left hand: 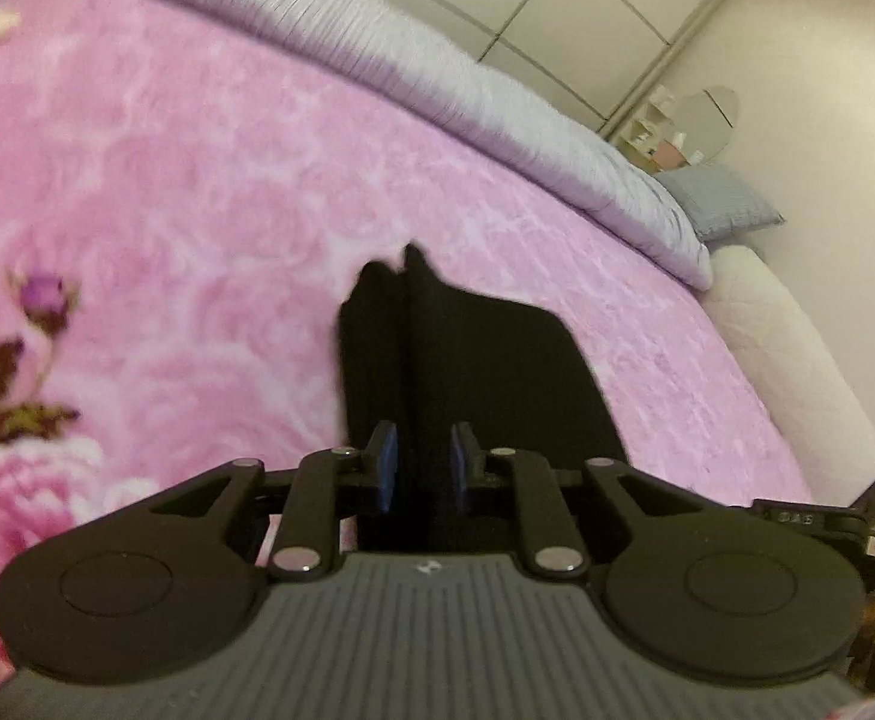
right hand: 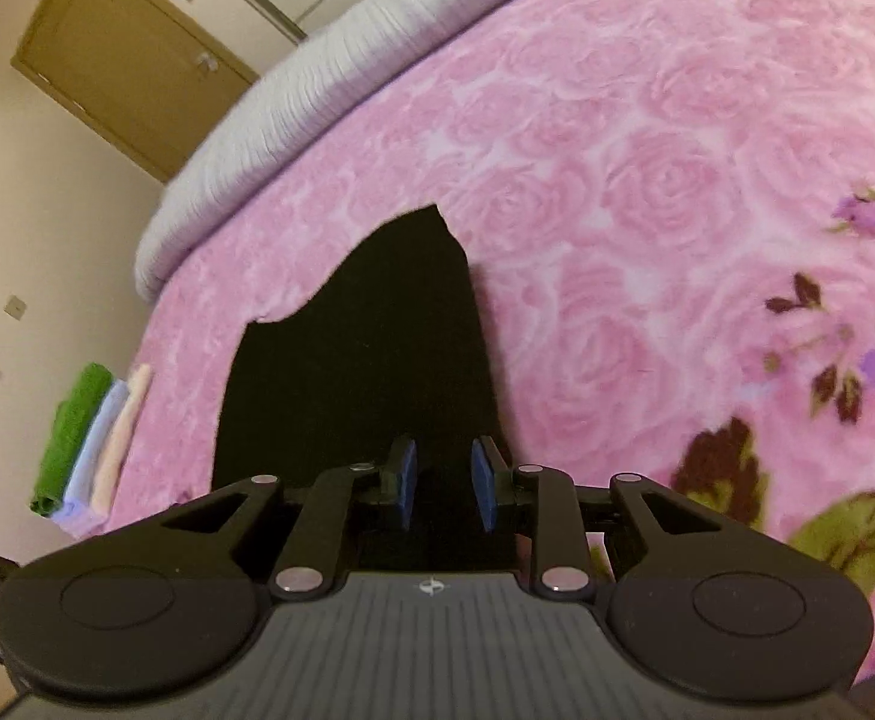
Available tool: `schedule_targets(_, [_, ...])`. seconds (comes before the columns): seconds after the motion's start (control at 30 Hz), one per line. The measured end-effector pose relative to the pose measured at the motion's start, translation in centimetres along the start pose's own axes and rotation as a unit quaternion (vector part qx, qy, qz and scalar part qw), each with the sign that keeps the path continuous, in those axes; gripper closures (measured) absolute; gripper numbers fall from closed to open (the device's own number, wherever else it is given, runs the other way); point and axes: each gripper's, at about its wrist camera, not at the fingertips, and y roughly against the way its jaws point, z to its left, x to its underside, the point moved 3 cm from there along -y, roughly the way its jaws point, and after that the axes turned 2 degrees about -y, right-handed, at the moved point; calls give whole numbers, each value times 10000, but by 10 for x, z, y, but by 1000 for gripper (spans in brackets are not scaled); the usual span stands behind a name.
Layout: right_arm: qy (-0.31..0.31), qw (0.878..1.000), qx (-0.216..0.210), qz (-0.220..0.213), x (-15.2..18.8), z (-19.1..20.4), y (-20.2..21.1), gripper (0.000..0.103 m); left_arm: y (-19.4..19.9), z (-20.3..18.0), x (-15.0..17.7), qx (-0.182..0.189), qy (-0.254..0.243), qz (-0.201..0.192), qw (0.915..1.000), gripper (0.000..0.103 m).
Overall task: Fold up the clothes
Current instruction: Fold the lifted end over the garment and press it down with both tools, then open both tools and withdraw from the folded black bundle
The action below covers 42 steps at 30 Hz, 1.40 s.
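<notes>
Right now the black garment (left hand: 485,360) lies on the pink rose-patterned blanket (left hand: 197,180) of the bed, and both views show it running straight ahead from the jaws and away up the blanket. In the left wrist view the left gripper (left hand: 424,468) has its blue pads close together with dark cloth filling the narrow gap, so it seems to be pinching a fold or edge; the cloth ends in two small peaks at its far end. In the right wrist view the right gripper (right hand: 444,483) stands a little wider, black fabric between its pads, though whether they press on it I cannot tell. The garment's long axis lines up with each gripper's pointing direction, so neither hand is clearly nearer. A stack of folded clothes (right hand: 86,444) sits at the bed's edge, well apart.
</notes>
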Motion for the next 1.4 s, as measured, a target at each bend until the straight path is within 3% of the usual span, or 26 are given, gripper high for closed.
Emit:
schedule_targets(0.07, [-12,10000,-42,3,7,-1,3,74,-3,-17,8,172,-249,149,9994,89])
schedule_targets(0.23, [669,9971,312,-158,27,18,2,73,-28,-21,34,-224,-505,417,9976,88])
schedule_targets(0.33, [1587,9839,800,-199,44,37,-8,72,-34,-19,40,-394,-529,460,9968,89])
schedule_targets(0.43, [1979,9746,1014,-259,54,44,-14,71,-32,-19,39,-643,-720,503,9941,96])
schedule_targets(0.63, [1802,9793,853,-340,40,44,5,72,-27,-27,43,-777,-768,572,9924,96])
schedule_targets(0.8, [2138,9711,1036,-228,50,44,-12,69,-41,-28,46,-938,-817,691,9898,96])
schedule_targets(0.93, [2031,9738,1016,-85,44,41,-13,65,-39,-41,43,-1231,-991,791,9843,97])
schedule_targets(0.97, [1931,9760,1003,-39,41,38,-12,64,-36,-45,42,-1282,-1041,795,9831,96])
schedule_targets(1.03, [1648,9816,968,3,37,34,-6,60,-28,-55,42,-1313,-1121,791,9818,81])
schedule_targets(1.1, [1442,9855,876,-162,39,34,6,60,-20,-63,44,-1346,-1184,787,9807,75])
schedule_targets(1.17, [1405,9854,922,-263,45,37,16,59,-15,-69,49,-1416,-1263,802,9785,74])
schedule_targets(1.23, [1361,9850,1048,-147,54,39,19,49,-12,-75,54,-1503,-1357,850,9756,73])
schedule_targets(1.4, [1356,9829,1240,-113,67,43,35,43,-2,-86,67,-1684,-1529,910,9695,68])
